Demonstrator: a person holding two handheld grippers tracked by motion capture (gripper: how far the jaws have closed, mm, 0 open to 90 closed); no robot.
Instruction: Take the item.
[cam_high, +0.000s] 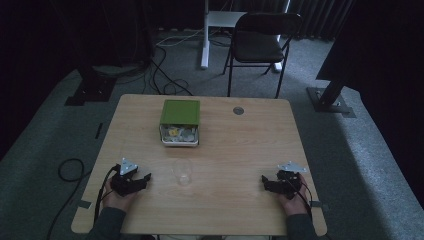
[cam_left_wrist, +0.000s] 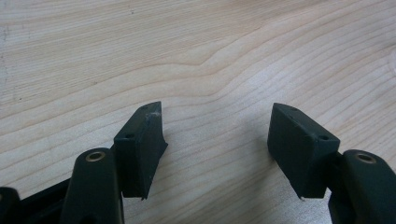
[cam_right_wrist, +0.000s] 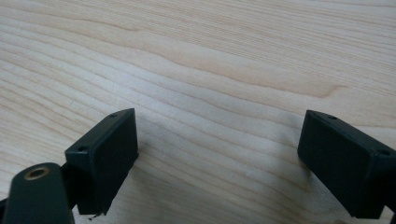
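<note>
A clear drinking glass (cam_high: 182, 172) stands upright on the table (cam_high: 235, 145), a little nearer the person than the middle, and nothing touches it. It is faint against the pale wood in this dim light, and whether anything is in it is hard to tell.

To the left of the glass, near but apart, the left hand-held gripper (cam_high: 145, 178) rests low at the table with its jaws pointing toward the glass. In the left gripper view (cam_left_wrist: 217, 128) the jaws stand spread wide with only bare wood grain between them. To the right of the glass, well apart, the right hand-held gripper (cam_high: 265, 180) lies the same way, aimed back toward the glass; its own view (cam_right_wrist: 219, 140) shows the jaws released, nothing between them.

Beyond the glass, toward the far edge, sits a green box (cam_high: 180, 112) with an open drawer (cam_high: 179, 135) facing the glass; small pale and yellow pieces lie inside, too small to make out. Farther past the table, a dark folding chair (cam_high: 260, 42) stands on grey carpet. The person's sleeves are cut off at the bottom edge.
</note>
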